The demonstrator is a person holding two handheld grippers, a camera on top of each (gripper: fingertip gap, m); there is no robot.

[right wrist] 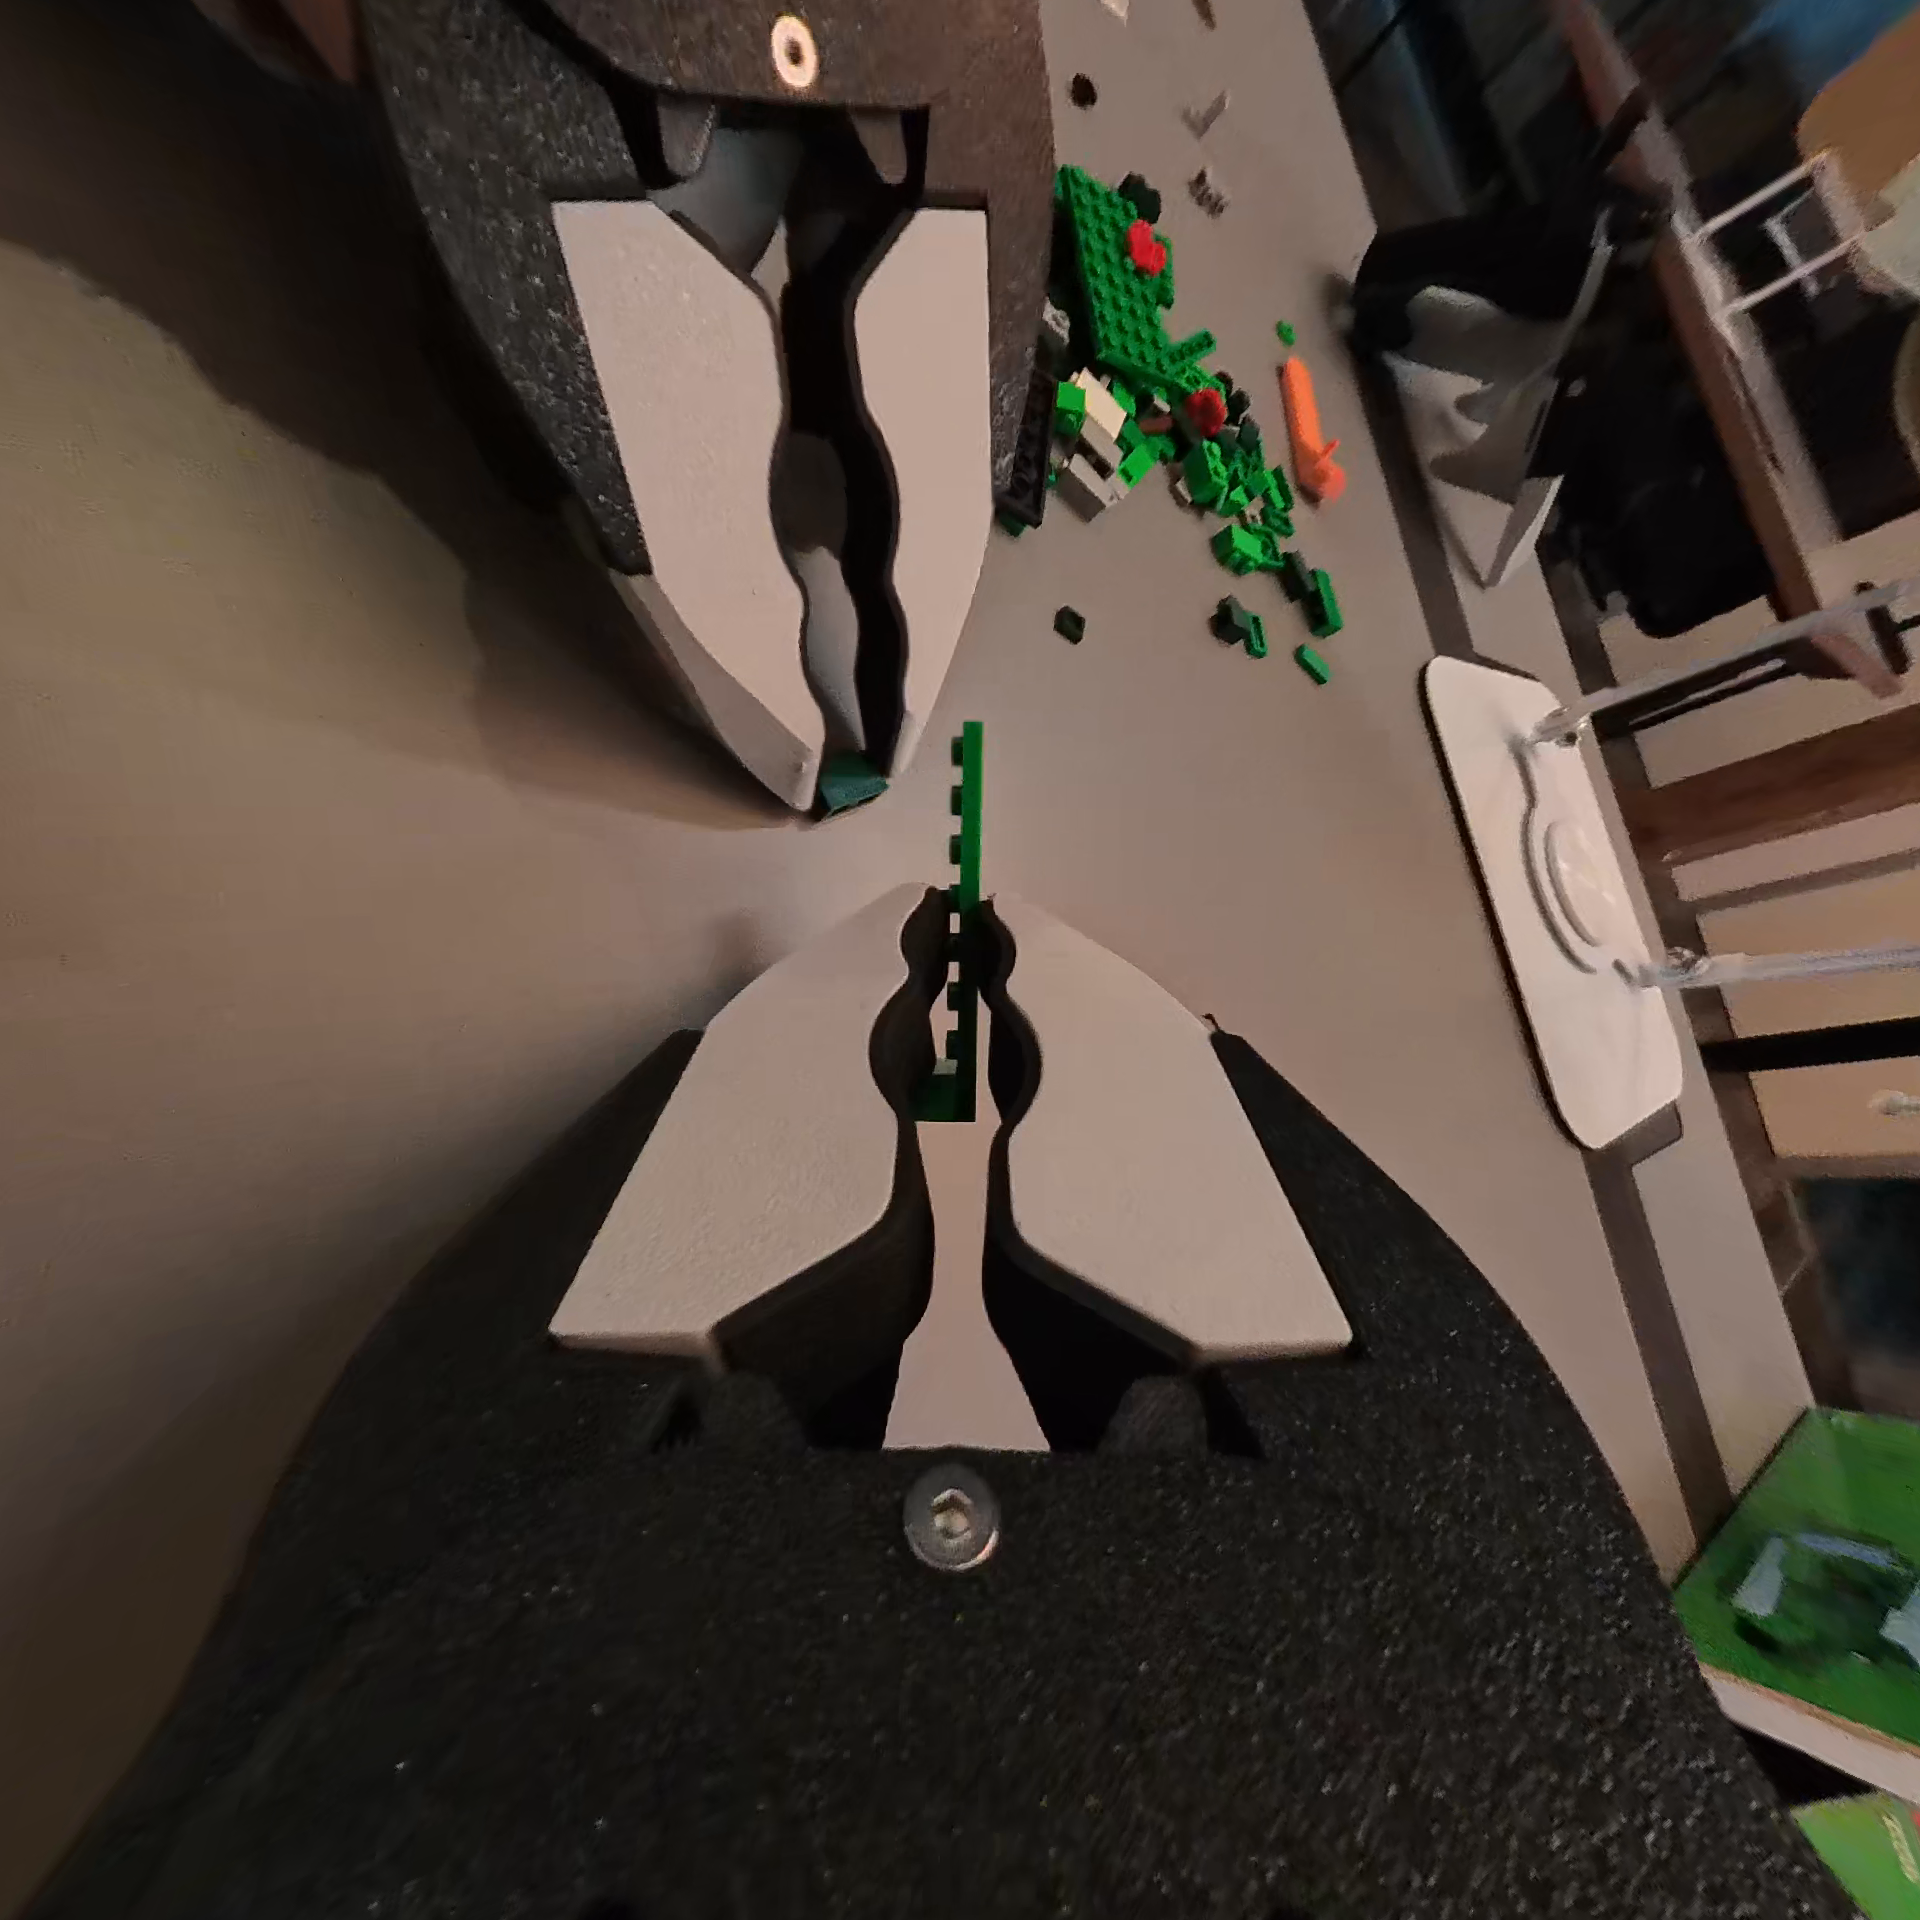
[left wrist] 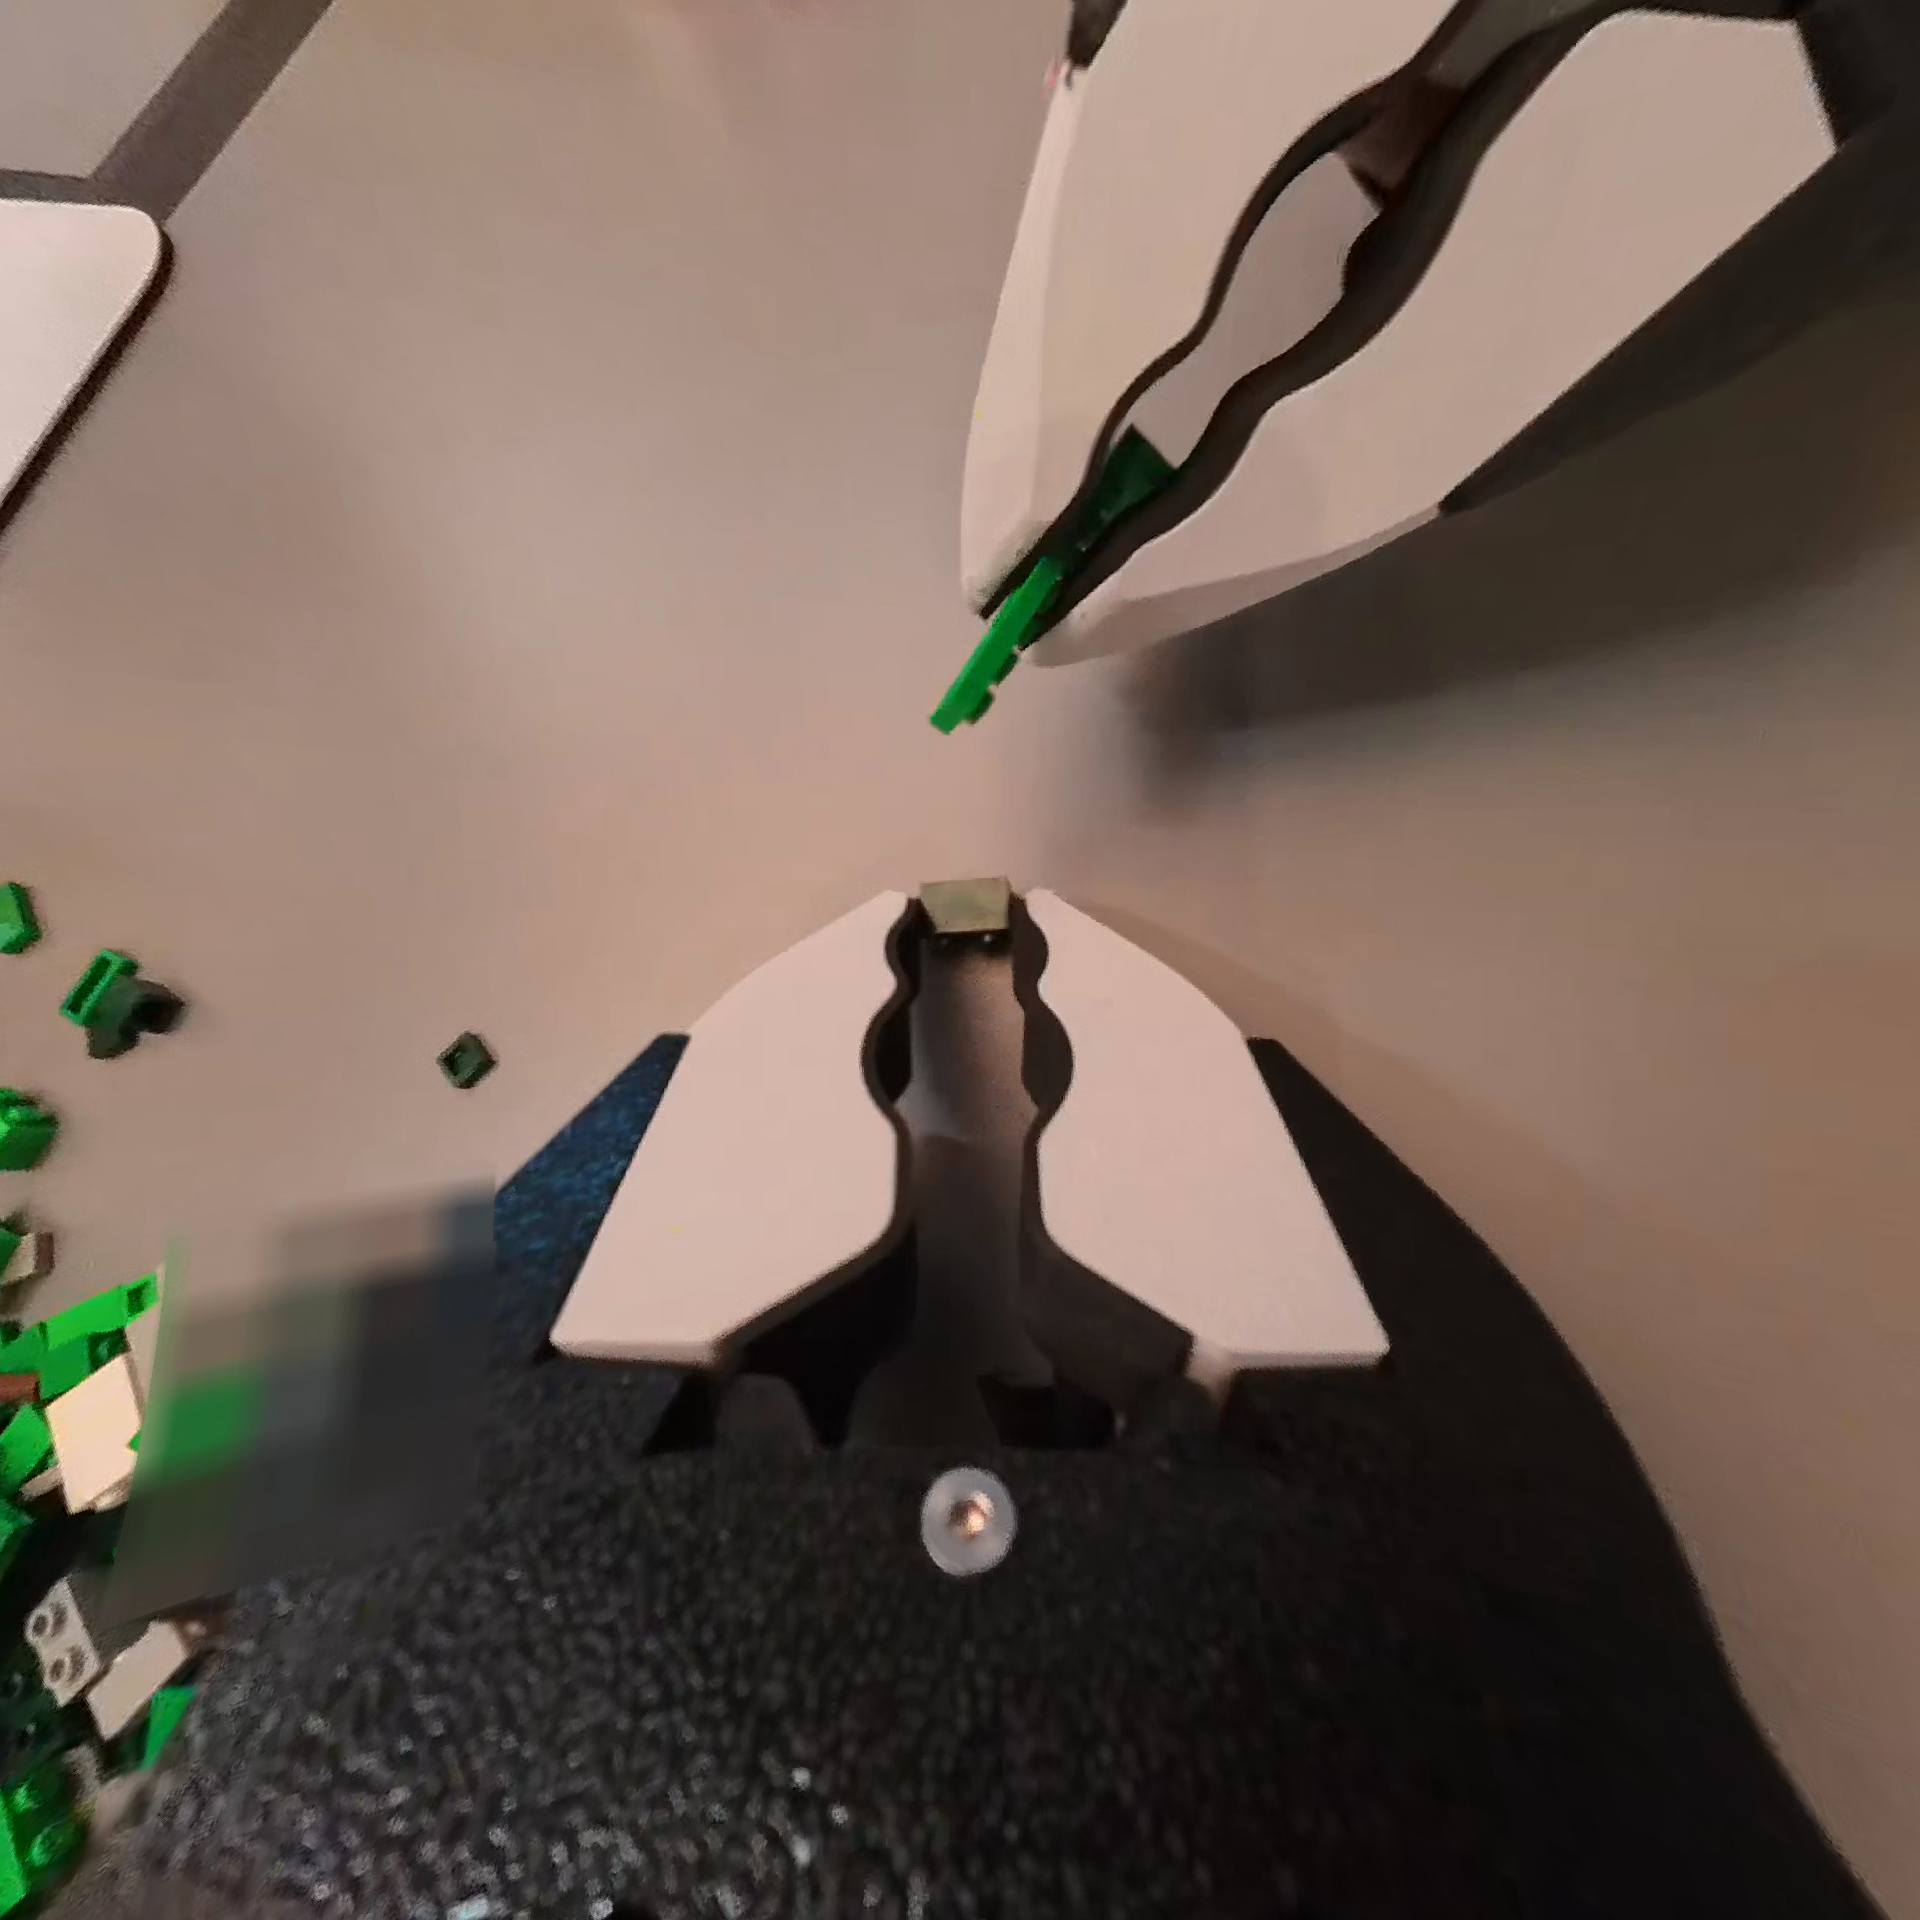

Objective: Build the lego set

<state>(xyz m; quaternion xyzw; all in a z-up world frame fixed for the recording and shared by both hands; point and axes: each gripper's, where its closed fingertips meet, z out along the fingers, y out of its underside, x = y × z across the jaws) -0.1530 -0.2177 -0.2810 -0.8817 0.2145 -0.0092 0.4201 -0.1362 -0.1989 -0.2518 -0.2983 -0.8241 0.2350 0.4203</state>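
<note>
- Dim, warm indoor light leaves the desk point(left wrist: 623, 520) beige-grey, without glare.
- Soft, dark shadows spread on the desk beside the right tool point(left wrist: 1023, 623).
- Wide-angle distortion bends edges; loose bricks point(left wrist: 62, 1351) near the frame's rim blur.

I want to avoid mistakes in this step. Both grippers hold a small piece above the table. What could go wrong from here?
1. The right gripper clamps the thin green plate edge-on, much of it sticking out past the tips; pressing on it could make it pivot or slip.
2. The left gripper pinches the small dark piece only at its very tips, so it may pop out.
3. A dropped part could be lost in the loose brick pile.
</note>
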